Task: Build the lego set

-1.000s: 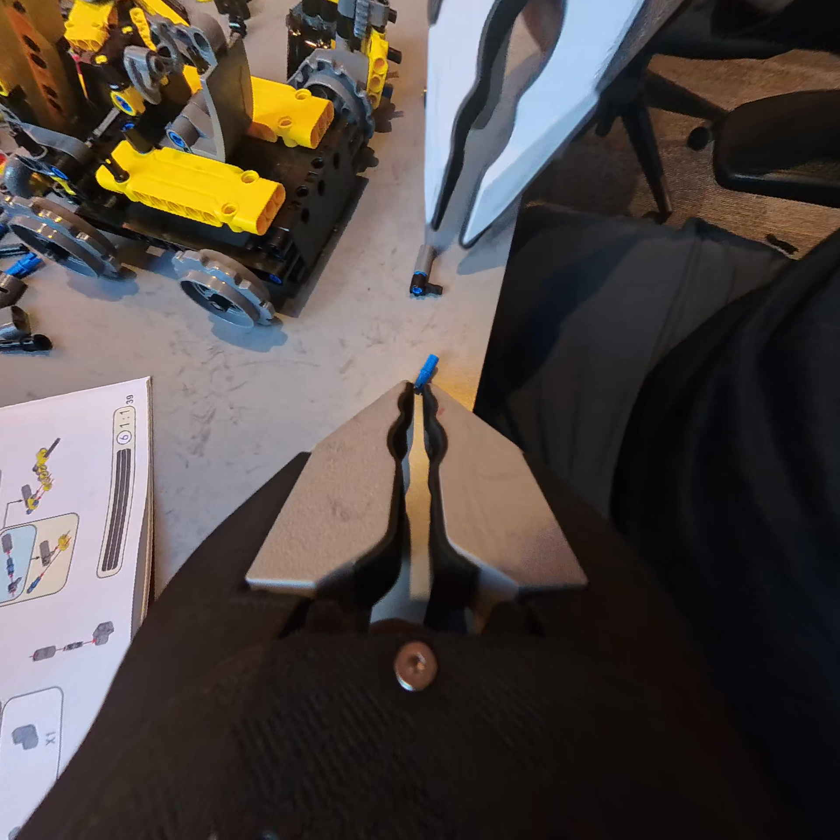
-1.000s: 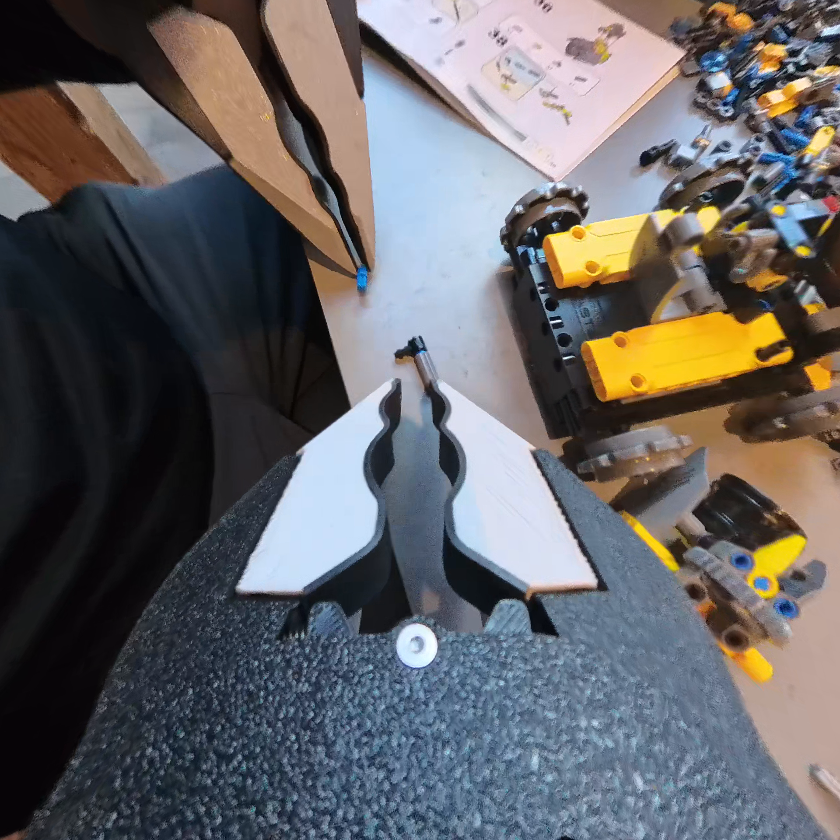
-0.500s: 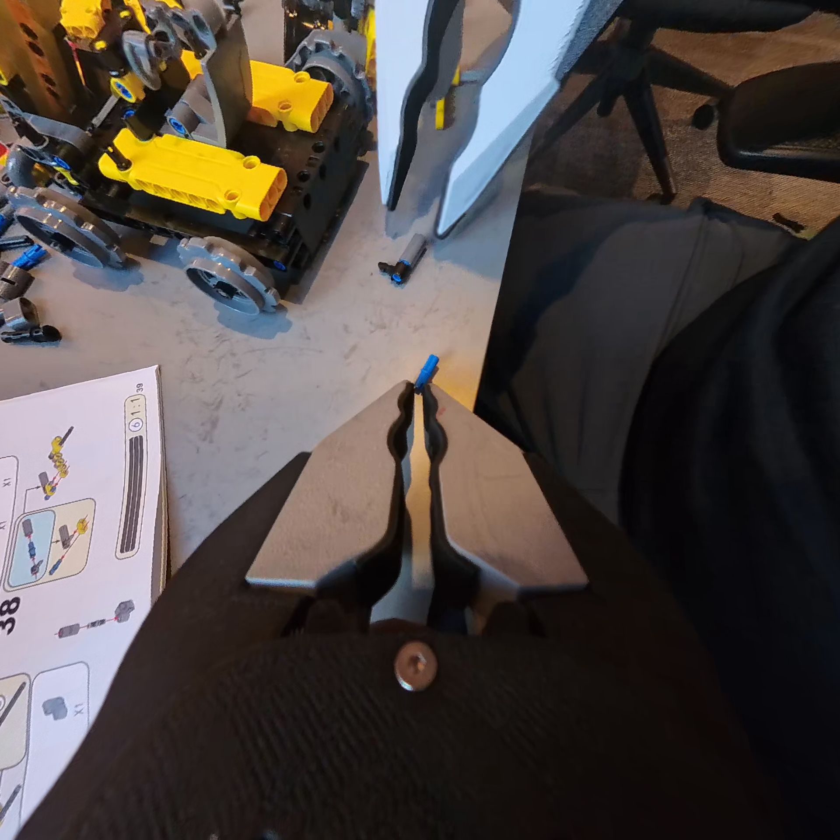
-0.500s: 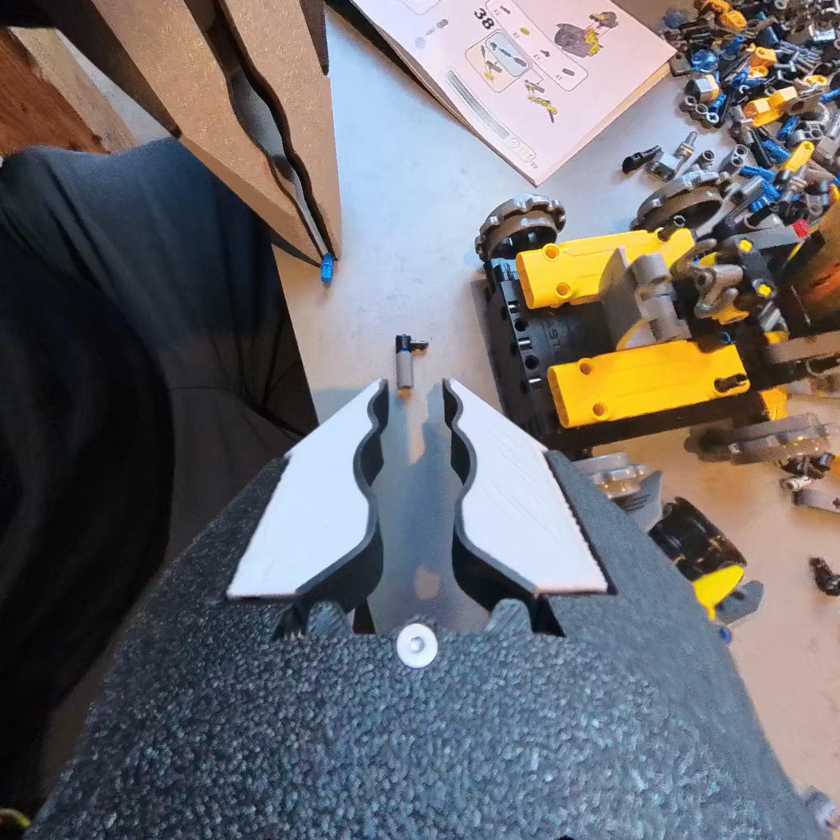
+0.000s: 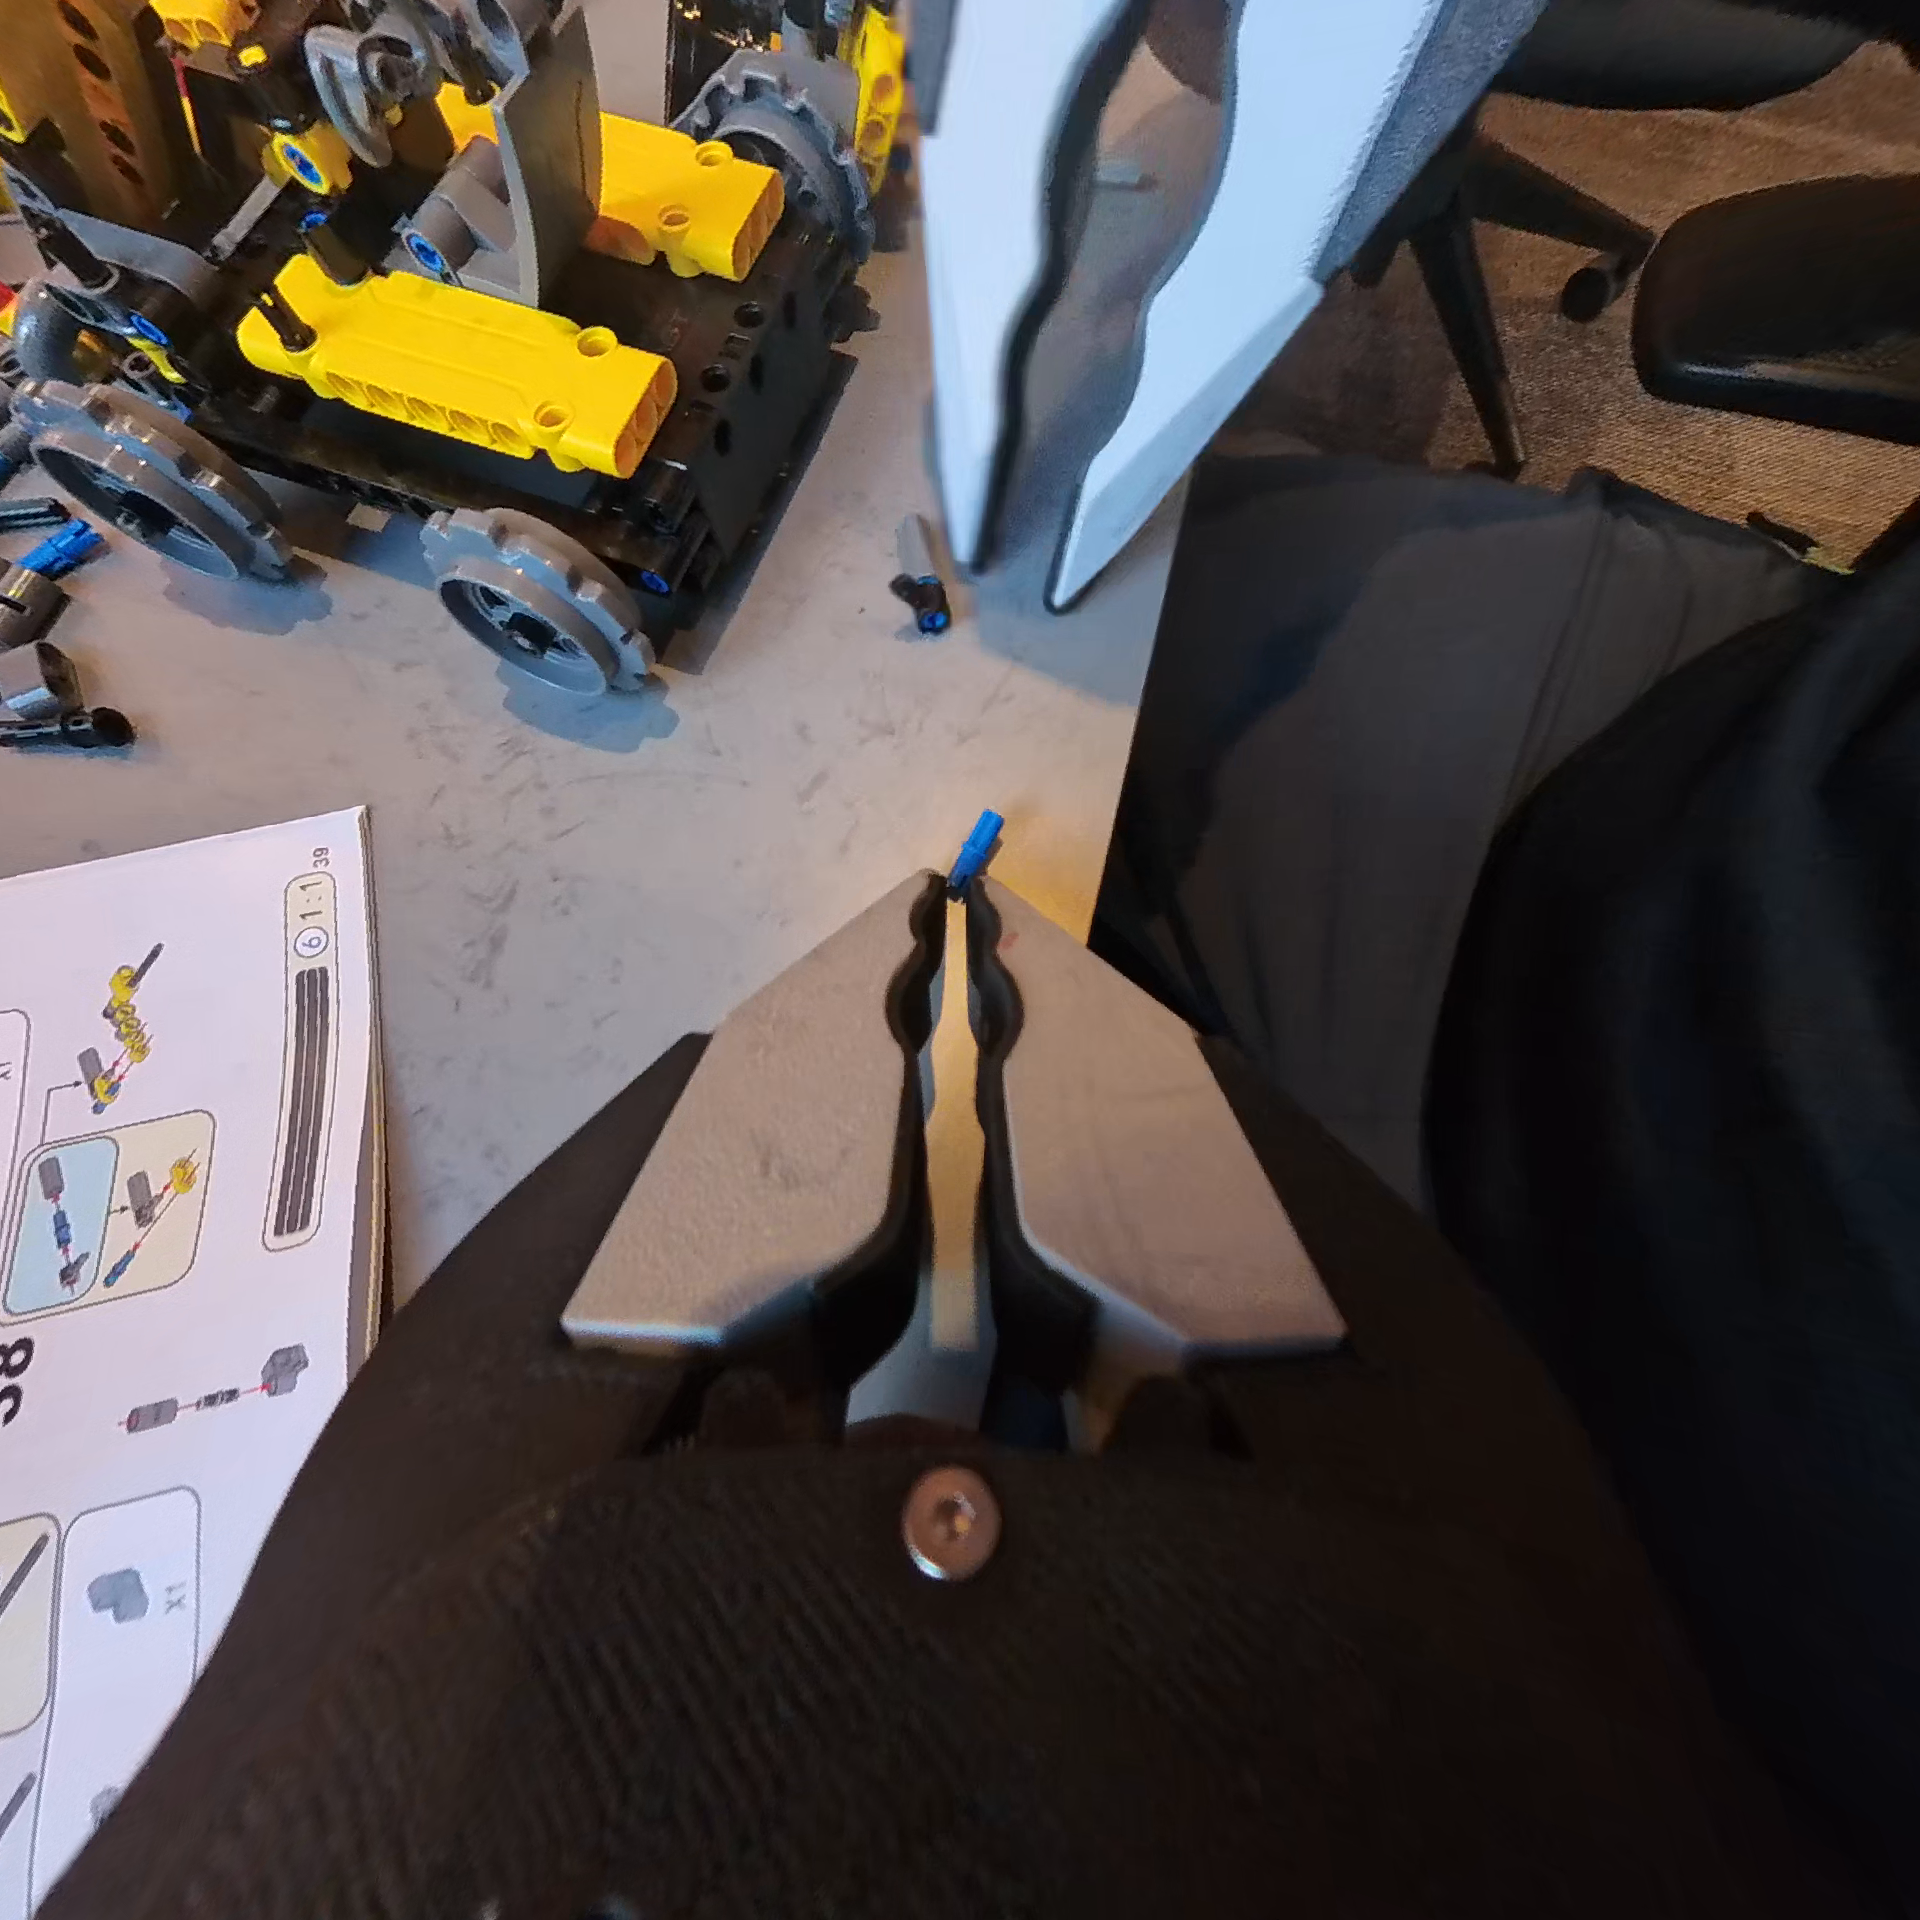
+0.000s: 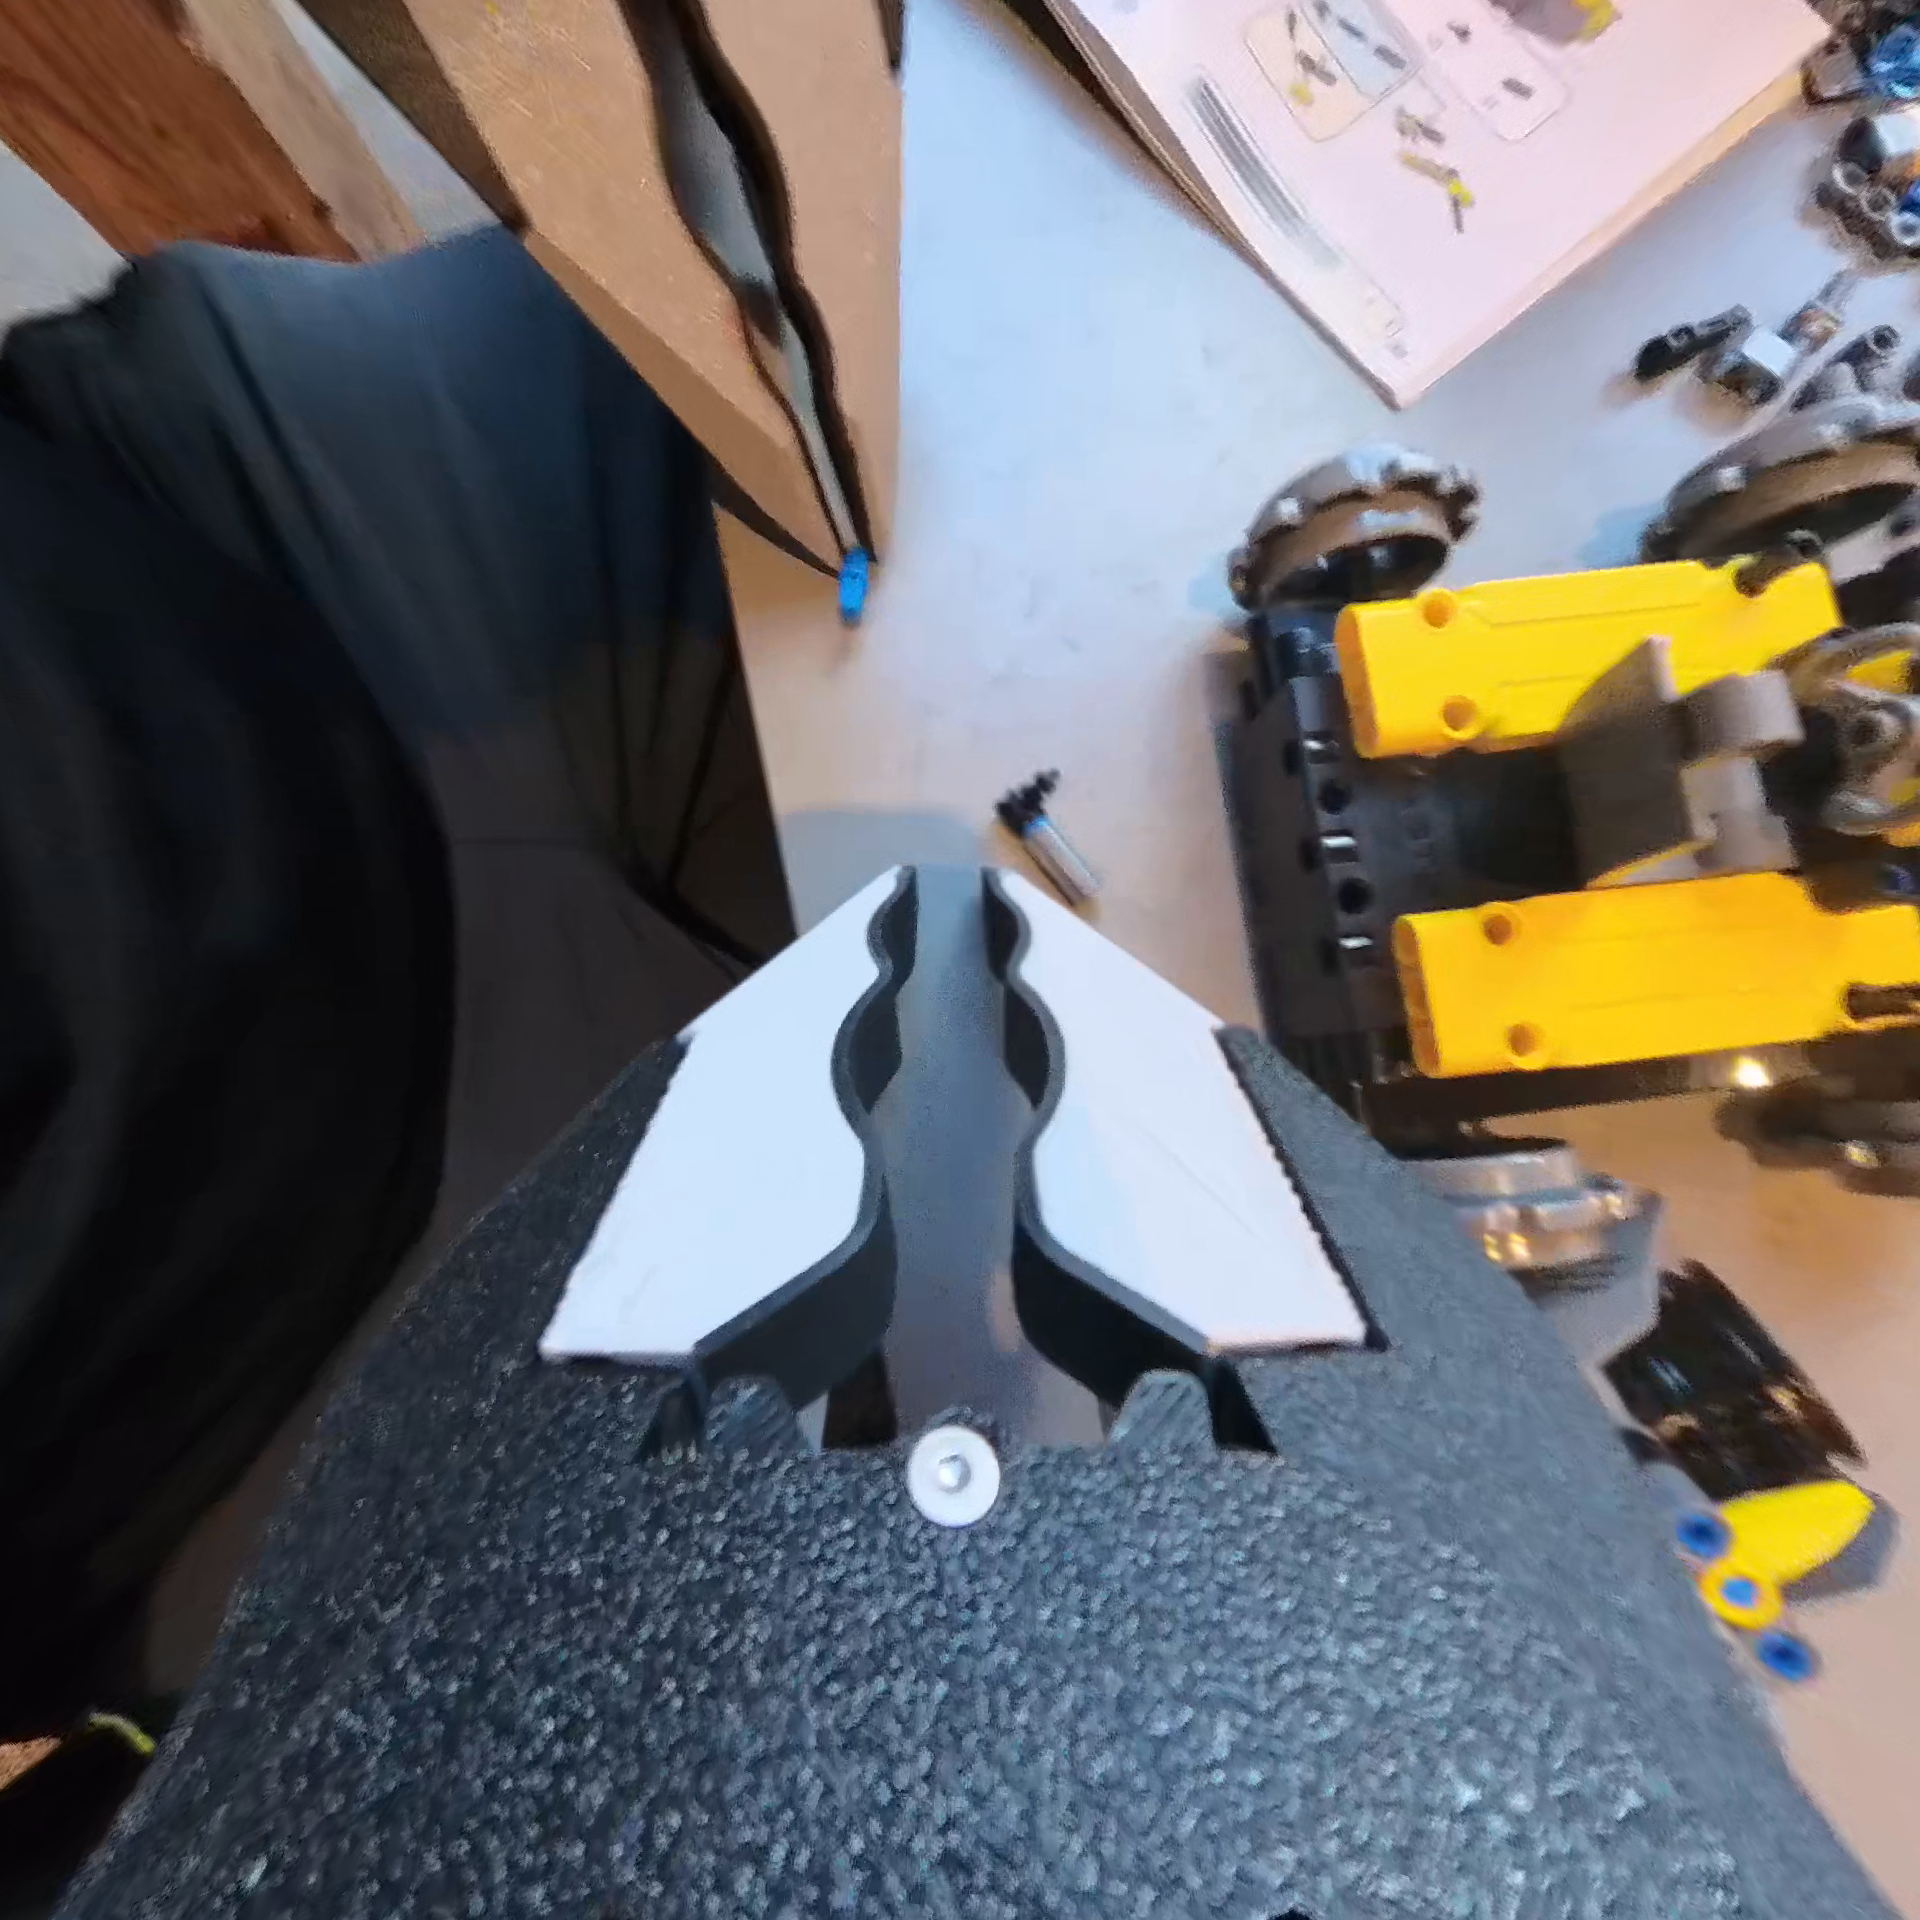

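Left wrist view, from the left: manual [image 5: 177, 1195] lies open on the grey table [image 5: 644, 862], loose parts at the far edge, yellow-and-black model [image 5: 457, 343] beyond. Left gripper [image 5: 958, 891] has its fingers nearly closed, pinching a blue pin [image 5: 975, 840] by one end; the rest stands clear past the tips, above the table edge. Grey connector [image 5: 918, 566] lies flat on the table just beside the right gripper [image 5: 1023, 582], whose fingers stand narrowly apart and empty, tips close to the table; a dark-clothed lap and a chair lie to the right.

Right wrist view confirms: pin [image 6: 854, 584] clamped at the left tips, connector [image 6: 1049, 840] just beside the right tips, not between them.

Risk, as judgement: the pin is held by little material, so a knock could twist or drop it off the edge. The connector is small and round and may roll if nudged by a closing finger
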